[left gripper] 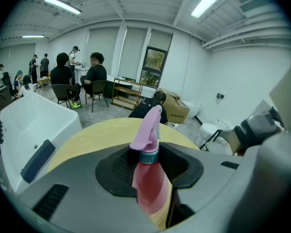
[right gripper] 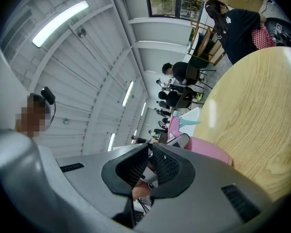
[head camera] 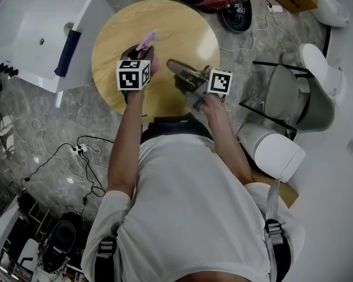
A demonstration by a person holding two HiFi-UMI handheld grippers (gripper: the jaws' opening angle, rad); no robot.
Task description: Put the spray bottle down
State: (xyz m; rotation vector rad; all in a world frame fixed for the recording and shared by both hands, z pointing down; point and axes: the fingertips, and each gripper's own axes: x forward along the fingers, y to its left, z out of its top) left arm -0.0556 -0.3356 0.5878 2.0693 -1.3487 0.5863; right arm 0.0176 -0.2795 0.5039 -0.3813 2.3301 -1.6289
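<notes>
By the left wall sits a white tub [head camera: 29,22] with a dark pad hung over its rim. Next to it is a round wooden table [head camera: 182,25], and the person leans over its near edge with both grippers held above the top.

The left gripper [head camera: 139,54] has its jaws clamped on the spray bottle [left gripper: 149,186]. They pinch the reddish-pink body just below the collar, and the pale pink trigger head [left gripper: 147,126] sticks up past the pads. The bottle is above the left half of the table. I can't tell whether its base touches the wood.

Just beside it, the right gripper [head camera: 175,67] points across toward the bottle. Its jaws are pressed together with nothing between them. The right gripper view shows the pink bottle beyond its tips.

Right of the table, on the grey floor, stand a folding chair [head camera: 282,93] and white toilets [head camera: 273,151].
</notes>
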